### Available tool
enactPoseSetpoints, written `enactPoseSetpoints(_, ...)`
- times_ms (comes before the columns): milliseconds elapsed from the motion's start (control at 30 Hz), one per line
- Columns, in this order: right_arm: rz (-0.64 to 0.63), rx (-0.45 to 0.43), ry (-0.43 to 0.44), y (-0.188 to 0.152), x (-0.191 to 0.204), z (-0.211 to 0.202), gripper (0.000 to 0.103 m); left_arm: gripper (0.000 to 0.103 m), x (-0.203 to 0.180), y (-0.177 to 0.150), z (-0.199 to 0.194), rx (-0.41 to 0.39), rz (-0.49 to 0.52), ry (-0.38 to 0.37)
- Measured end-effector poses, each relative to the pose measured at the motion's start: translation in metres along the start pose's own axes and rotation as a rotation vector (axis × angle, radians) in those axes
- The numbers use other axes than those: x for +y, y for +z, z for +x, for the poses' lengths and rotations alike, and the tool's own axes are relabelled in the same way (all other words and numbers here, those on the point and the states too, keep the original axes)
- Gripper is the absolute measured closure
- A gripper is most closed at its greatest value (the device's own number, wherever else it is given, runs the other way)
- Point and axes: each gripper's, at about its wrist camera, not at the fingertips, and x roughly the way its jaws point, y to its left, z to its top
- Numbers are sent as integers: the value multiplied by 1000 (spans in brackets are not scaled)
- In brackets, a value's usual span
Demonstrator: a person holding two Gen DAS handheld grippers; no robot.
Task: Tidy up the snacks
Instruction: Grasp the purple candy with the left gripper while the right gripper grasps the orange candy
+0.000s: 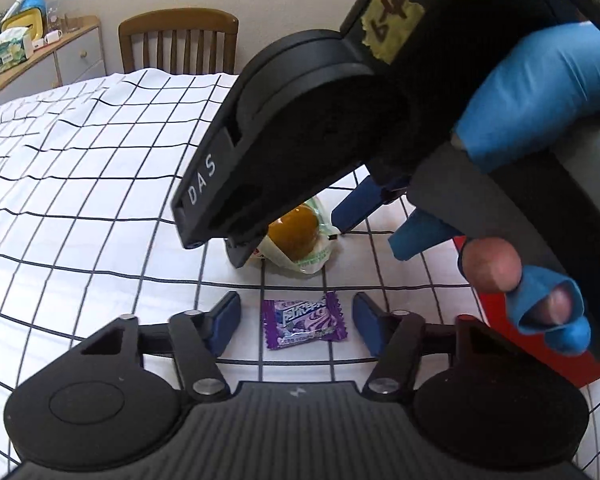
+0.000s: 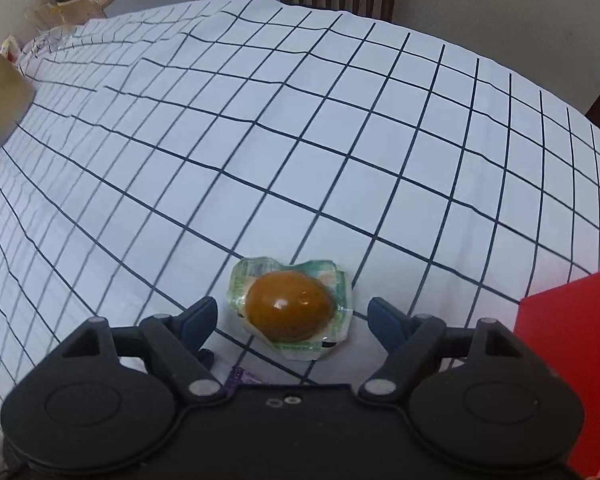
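On the right tongs (image 1: 300,236) "DAS" is printed; both tongs gape, left tongs (image 1: 296,320) astride purple candy (image 1: 303,320).

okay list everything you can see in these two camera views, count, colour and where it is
Wrapped candy: one, purple, on the cloth between the left gripper's fingers, untouched.
Sealed egg snack: one, brown in clear-green wrap, between the right gripper's fingers, untouched.
Box: one, red, right edge.
Tablecloth: one, white with dark grid, covering the table.
Chair: one, wooden, behind the table.
Sideboard: one, wood and grey, cluttered, far left.
Left gripper: black, blue pads, open.
Right gripper: same, open.
Hand: one, blue glove, holding the right gripper.
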Motion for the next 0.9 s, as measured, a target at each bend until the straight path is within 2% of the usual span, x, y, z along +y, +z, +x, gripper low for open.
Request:
enactPoseSetpoints(100, -17, -12, 0, 1, 4, 0, 36, 61, 1, 0, 0, -4, 14, 8)
enactPoseSetpoints(167, -28, -22, -13, 0, 7, 0, 38, 64, 3, 0, 0, -3, 17, 0)
enactPoseSetpoints(200, -31, -25, -16, -1, 8, 0, 39, 67, 5, 1, 0, -2, 15, -5)
enactPoseSetpoints(233, -32, -29, -19, 0, 9, 0, 40, 75, 6, 1, 0, 0, 16, -7)
enactPoseSetpoints(267, -29, -33, -21, -1, 9, -1, 41, 76, 9, -1, -3, 1, 19, -7)
enactPoseSetpoints(333, -12, -39, -19, -2, 7, -3, 45, 77, 13, -1, -4, 4, 16, -20)
enactPoseSetpoints(567, 29, -74, -48, -12, 5, -13, 46, 79, 23, 0, -7, 22, -4, -40)
enactPoseSetpoints(900, 75, -144, -46, -31, 6, -53, 46, 79, 37, -8, -19, 49, -43, -40)
